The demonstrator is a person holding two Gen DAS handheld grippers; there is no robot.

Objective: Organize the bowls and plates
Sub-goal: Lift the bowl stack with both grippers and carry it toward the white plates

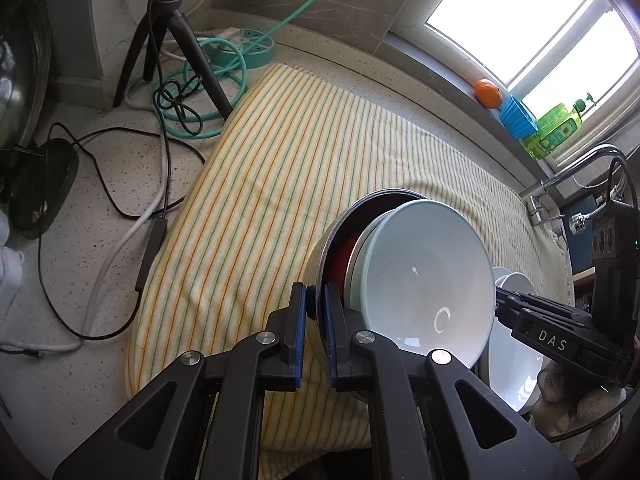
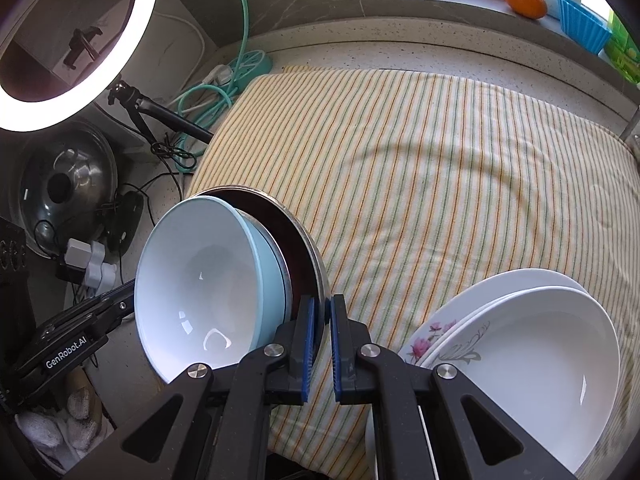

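Observation:
A steel bowl (image 1: 344, 224) (image 2: 308, 240) holds a stack of nested bowls, with a pale blue bowl (image 1: 428, 280) (image 2: 200, 284) on top and something red (image 1: 347, 258) beneath. The stack is tilted and held above the striped cloth (image 1: 280, 168) (image 2: 420, 168). My left gripper (image 1: 316, 308) is shut on the steel bowl's rim. My right gripper (image 2: 321, 320) is shut on the rim at the opposite side. White plates (image 2: 532, 344), one with pink flowers, are stacked at the right on the cloth; they also show in the left wrist view (image 1: 512, 364).
A tripod (image 1: 172, 40), teal cable and power strip (image 1: 252, 46) and black cables lie at the back left. A ring light (image 2: 76, 40) and pot lid (image 2: 64, 184) stand left. An orange (image 1: 488, 94), blue cup and green bottle sit on the windowsill. A tap (image 1: 576, 168) is at right.

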